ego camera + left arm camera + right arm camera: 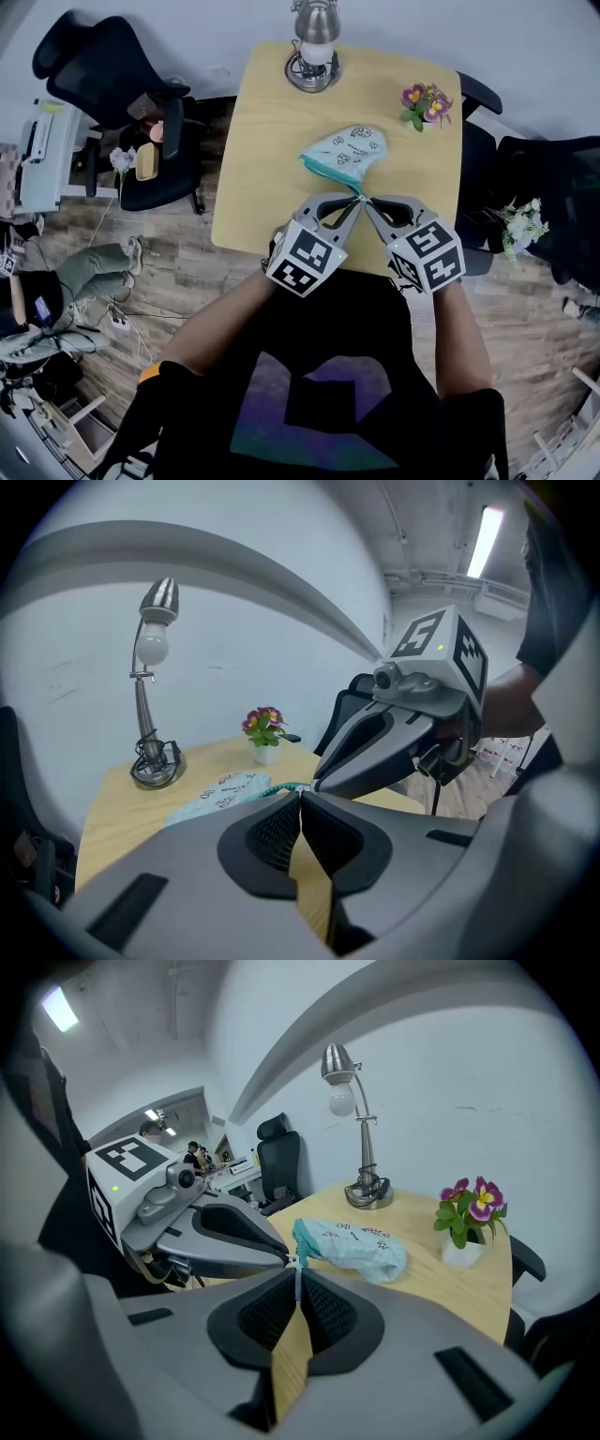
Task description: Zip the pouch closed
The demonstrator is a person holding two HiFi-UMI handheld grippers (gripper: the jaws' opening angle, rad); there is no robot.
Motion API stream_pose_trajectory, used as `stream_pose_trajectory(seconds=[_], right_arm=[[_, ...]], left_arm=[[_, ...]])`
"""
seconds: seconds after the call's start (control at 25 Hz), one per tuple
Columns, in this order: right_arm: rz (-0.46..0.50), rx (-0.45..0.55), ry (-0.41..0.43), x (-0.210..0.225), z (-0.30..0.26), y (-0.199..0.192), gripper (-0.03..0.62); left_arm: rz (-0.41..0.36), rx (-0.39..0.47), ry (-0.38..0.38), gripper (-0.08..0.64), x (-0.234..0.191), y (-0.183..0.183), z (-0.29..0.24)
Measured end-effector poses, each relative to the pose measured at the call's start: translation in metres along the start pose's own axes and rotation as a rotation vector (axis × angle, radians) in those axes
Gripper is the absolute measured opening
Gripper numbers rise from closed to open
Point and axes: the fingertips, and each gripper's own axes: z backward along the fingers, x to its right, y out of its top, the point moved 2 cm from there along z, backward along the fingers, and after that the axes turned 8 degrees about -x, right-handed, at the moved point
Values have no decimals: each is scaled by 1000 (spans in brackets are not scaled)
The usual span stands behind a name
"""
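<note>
Pinching the zipper pull [297, 1277], the right gripper [298, 1269] meets the left gripper [300, 795], whose jaws are pressed together, at the nearest corner of the pouch [349, 150], lying just ahead. I cannot tell if it is fully zipped.

A pale aqua pouch [347, 153] printed with dark round motifs, its zip edge a deeper teal, on a honey-yellow wood bench [272, 159]. Left tool [354, 200] and right tool [367, 201]: grey shells, black cross-hatched pads, white cubes bearing black square markers. At the bench's far edge, a silver lamp [312, 56] with white bulb; at its far right corner, purple-and-yellow flowers [425, 101], green leaves, white pot.
</note>
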Motion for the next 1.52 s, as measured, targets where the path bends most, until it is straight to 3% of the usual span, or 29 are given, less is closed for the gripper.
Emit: stream_pose_trajectory(seconds=[0.24, 0.84, 1.12, 1.24, 1.32, 1.52], right_arm=[[-15, -2, -13, 8, 7, -2, 31], [-69, -22, -68, 31, 12, -19, 31], [-63, -46, -110, 34, 5, -25, 32], [-72, -41, -141, 39, 6, -25, 62], [-65, -28, -156, 39, 7, -19, 95], [-66, 62, -216, 37, 20, 7, 101]], left_arm=[[76, -10, 29, 11, -20, 1, 0], [178, -130, 213, 14, -116, -38, -2], [217, -122, 208, 14, -112, -41, -3], [249, -106, 204, 17, -109, -39, 1], [274, -94, 212, 70, -106, -38, 6], [310, -14, 229, 75, -87, -15, 26]])
